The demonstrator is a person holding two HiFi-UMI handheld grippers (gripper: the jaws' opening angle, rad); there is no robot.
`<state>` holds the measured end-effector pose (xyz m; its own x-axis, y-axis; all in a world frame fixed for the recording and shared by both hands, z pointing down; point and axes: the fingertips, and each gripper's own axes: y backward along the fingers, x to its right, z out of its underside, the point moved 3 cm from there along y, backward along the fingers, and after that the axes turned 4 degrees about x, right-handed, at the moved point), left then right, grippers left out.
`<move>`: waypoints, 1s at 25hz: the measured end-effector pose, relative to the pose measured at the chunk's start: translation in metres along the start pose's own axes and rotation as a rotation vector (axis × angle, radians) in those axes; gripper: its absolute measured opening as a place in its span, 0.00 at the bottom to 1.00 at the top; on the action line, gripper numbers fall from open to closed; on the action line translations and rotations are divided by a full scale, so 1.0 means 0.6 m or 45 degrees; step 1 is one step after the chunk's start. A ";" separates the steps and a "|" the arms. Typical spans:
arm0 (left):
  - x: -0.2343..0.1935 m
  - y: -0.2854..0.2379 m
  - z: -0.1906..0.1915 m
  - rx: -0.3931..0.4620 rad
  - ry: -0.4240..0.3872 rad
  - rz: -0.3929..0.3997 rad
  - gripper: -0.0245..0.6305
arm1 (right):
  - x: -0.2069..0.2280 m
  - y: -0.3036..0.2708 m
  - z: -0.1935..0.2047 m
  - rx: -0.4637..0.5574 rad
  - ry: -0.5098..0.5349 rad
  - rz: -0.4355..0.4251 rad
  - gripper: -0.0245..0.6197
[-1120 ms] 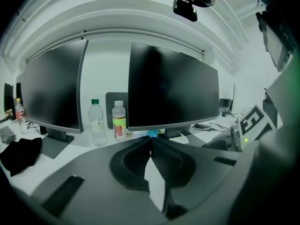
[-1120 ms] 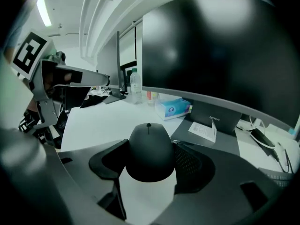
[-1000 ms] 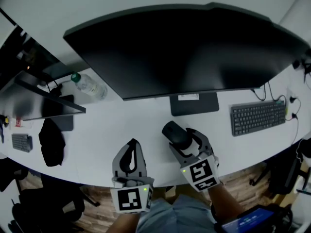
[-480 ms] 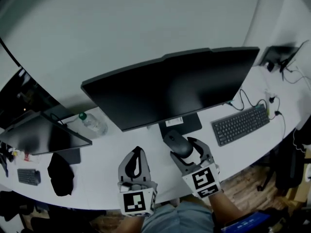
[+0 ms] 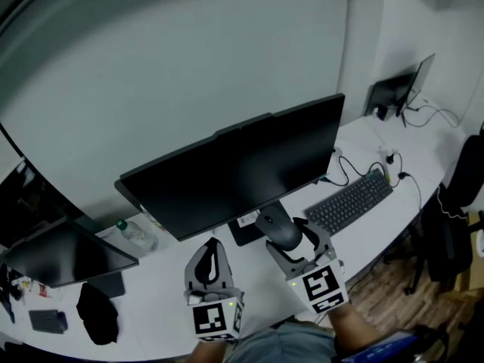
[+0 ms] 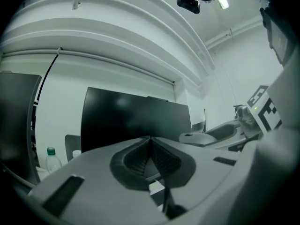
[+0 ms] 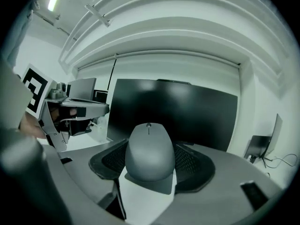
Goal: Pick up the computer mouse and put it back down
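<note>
Right gripper (image 5: 283, 235): my right jaws stand wide and clamp the mouse (image 7: 149, 151) by its two sides, one pad on each flank.
Mouse: it is held up clear of the desk (image 5: 162, 282), top side up, with its wheel end pointing away from me toward the monitor (image 5: 234, 169). In the head view it lies in front of the monitor's foot.
Left gripper (image 6: 150, 142): my left jaws are pressed together tip to tip, with nothing between them. It hangs over the near edge of the desk, just left of the right gripper and apart from it.
Monitor: its screen is dark; it stands at the middle of the desk and fills the background behind both my grippers.
Keyboard (image 5: 349, 201): it lies flat on the desk to the right of the monitor, well apart from the mouse.
Bottle (image 5: 136, 234): clear with a green cap, it sits on the desk left of the monitor.
Second screen (image 5: 64, 257): it is dark and stands at the far left of the desk.
Dark lump (image 5: 97, 312): it lies on the desk below the second screen; I cannot tell what it is.
</note>
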<state>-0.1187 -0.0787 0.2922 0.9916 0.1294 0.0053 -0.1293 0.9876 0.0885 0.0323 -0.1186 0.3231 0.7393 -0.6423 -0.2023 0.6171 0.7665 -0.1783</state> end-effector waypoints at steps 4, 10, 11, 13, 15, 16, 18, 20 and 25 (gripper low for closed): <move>0.020 -0.005 -0.006 0.010 -0.005 0.040 0.05 | 0.012 0.016 -0.004 -0.001 0.018 0.032 0.51; 0.026 -0.007 -0.011 0.028 -0.003 0.053 0.05 | 0.012 0.022 -0.009 0.002 0.018 0.040 0.51; 0.025 -0.006 -0.009 0.030 -0.004 0.052 0.05 | 0.010 0.023 -0.008 0.001 0.017 0.039 0.51; 0.026 -0.002 -0.006 0.020 -0.003 0.051 0.05 | 0.007 0.026 -0.004 -0.003 0.014 0.036 0.51; 0.028 -0.001 -0.004 0.010 0.006 0.052 0.05 | 0.004 0.027 0.000 -0.010 0.009 0.030 0.51; 0.030 0.000 -0.001 0.008 0.010 0.052 0.05 | 0.003 0.027 0.003 -0.012 0.004 0.026 0.51; 0.031 0.001 0.004 0.001 0.014 0.052 0.05 | -0.001 0.027 0.009 -0.012 -0.013 0.020 0.51; 0.033 0.003 0.010 -0.014 0.008 0.051 0.05 | -0.005 0.028 0.017 -0.021 -0.028 0.013 0.51; 0.035 0.010 0.027 -0.050 0.015 0.039 0.05 | -0.011 0.032 0.046 -0.073 -0.038 -0.006 0.51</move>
<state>-0.0986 -0.0715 0.3087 0.9870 0.1604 -0.0046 -0.1600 0.9859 0.0494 0.0470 -0.0993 0.3476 0.7445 -0.6450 -0.1724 0.6050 0.7610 -0.2343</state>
